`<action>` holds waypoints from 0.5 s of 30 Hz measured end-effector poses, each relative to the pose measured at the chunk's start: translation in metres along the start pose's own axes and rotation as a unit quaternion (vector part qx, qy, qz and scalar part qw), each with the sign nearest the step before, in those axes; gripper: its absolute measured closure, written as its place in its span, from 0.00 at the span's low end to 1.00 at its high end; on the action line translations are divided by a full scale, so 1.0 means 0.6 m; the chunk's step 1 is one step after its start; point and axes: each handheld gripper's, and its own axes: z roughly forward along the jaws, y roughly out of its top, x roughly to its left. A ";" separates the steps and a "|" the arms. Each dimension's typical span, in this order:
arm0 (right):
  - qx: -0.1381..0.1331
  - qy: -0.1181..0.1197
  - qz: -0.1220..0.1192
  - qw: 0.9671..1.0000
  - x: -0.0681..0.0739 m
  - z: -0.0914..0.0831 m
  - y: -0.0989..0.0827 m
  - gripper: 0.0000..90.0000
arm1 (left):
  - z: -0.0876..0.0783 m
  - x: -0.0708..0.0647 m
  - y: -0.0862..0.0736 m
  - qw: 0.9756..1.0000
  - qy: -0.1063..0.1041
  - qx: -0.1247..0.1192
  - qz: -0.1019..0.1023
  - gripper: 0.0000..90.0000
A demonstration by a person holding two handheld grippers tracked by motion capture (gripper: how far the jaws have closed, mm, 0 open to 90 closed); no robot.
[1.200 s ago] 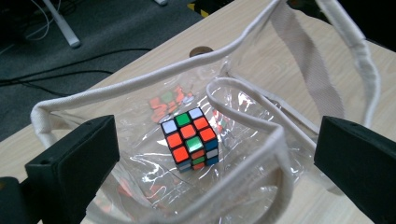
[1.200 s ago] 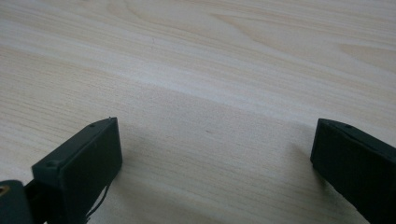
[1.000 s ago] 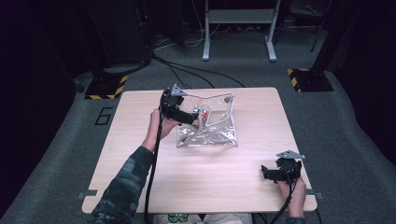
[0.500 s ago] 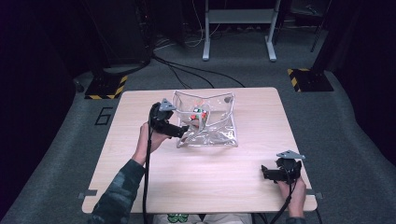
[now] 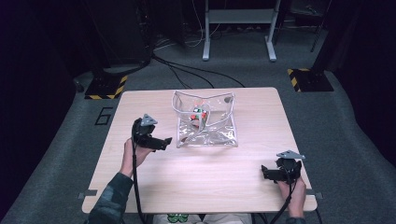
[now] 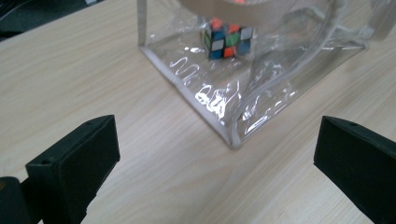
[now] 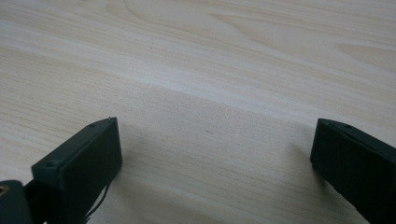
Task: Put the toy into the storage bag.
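**Left gripper backs off from the clear bag with the cube inside**

Pale wood-grain table [image 5: 201,186] on grey carpet, dark room behind; from the high view, a clear plastic bag [image 5: 208,135] stands open near the table's far middle, a colourful puzzle cube [image 5: 197,115] resting inside it; the left gripper [image 5: 161,142], at the bag's mouth a second ago, now sits just beside the bag's left edge, empty, which suggests the cube has been dropped in; the right gripper [image 5: 266,173] rests well apart, near the front right corner.

Left gripper view: matte black jaws spread wide, holding nothing; ahead, the glossy, creased bag [image 6: 261,88] with stitched pale edging; the cube [image 6: 227,41] shows through its wall.

Right gripper view: jaws wide apart over bare wood.
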 end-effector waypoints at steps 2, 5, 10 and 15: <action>0.000 -0.001 0.000 1.000 0.000 0.000 0.000 0.01 | -0.001 0.003 -0.014 1.000 0.003 0.003 -0.006 0.00; 0.000 0.000 0.000 1.000 0.000 0.000 0.000 0.01 | -0.002 0.007 -0.036 1.000 0.005 0.005 -0.017 0.00; 0.000 0.000 0.000 1.000 0.000 0.000 0.000 0.01 | 0.000 0.016 -0.071 0.999 0.009 0.013 -0.041 0.00; 0.000 0.000 0.000 1.000 0.000 0.000 0.000 0.01 | 0.001 0.024 -0.105 0.998 0.014 0.020 -0.063 0.00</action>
